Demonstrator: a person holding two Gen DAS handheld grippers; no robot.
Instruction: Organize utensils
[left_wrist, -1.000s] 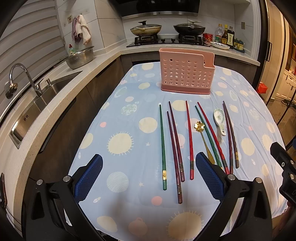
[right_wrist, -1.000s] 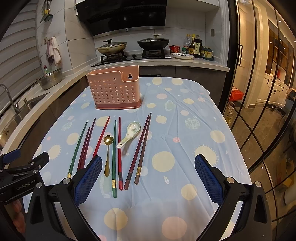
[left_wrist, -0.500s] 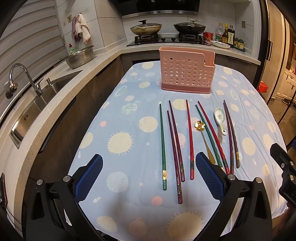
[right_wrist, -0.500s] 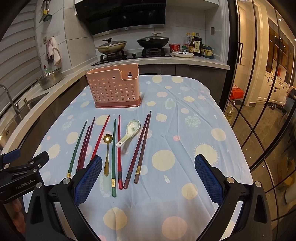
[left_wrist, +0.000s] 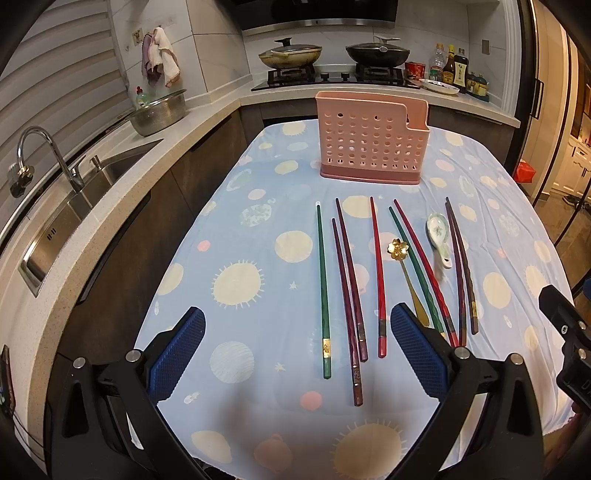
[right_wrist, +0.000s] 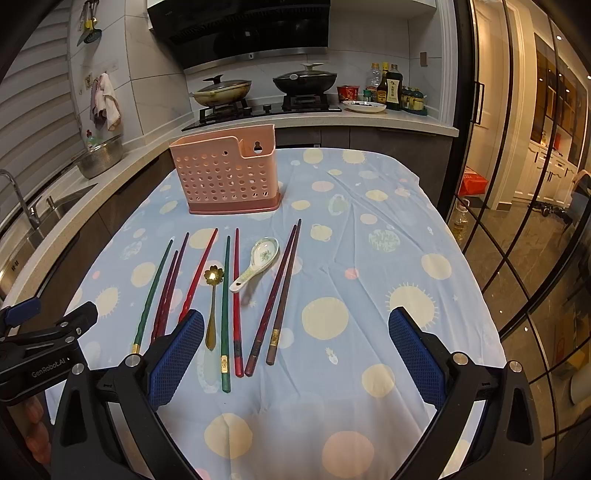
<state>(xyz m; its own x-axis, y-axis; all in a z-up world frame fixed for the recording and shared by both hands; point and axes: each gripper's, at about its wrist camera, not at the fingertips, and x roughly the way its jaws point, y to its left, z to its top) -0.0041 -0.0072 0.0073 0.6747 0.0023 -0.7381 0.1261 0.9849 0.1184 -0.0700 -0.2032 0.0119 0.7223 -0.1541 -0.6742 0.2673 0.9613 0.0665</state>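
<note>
A pink perforated utensil holder stands upright at the far end of the table. In front of it lie several chopsticks in green, dark red and brown, a gold flower-headed spoon and a white ceramic spoon. My left gripper hovers open above the near ends of the left chopsticks. My right gripper is open too, over the near ends of the right chopsticks. Neither holds anything.
The table wears a light blue cloth with sun prints. A counter with a sink and metal bowl runs along the left. A stove with two pans and bottles sit behind. Glass doors stand at the right.
Both views have edged slightly; the holder sits a little lower in the left wrist view and higher in the right. The utensils have not moved and both grippers stay open.
</note>
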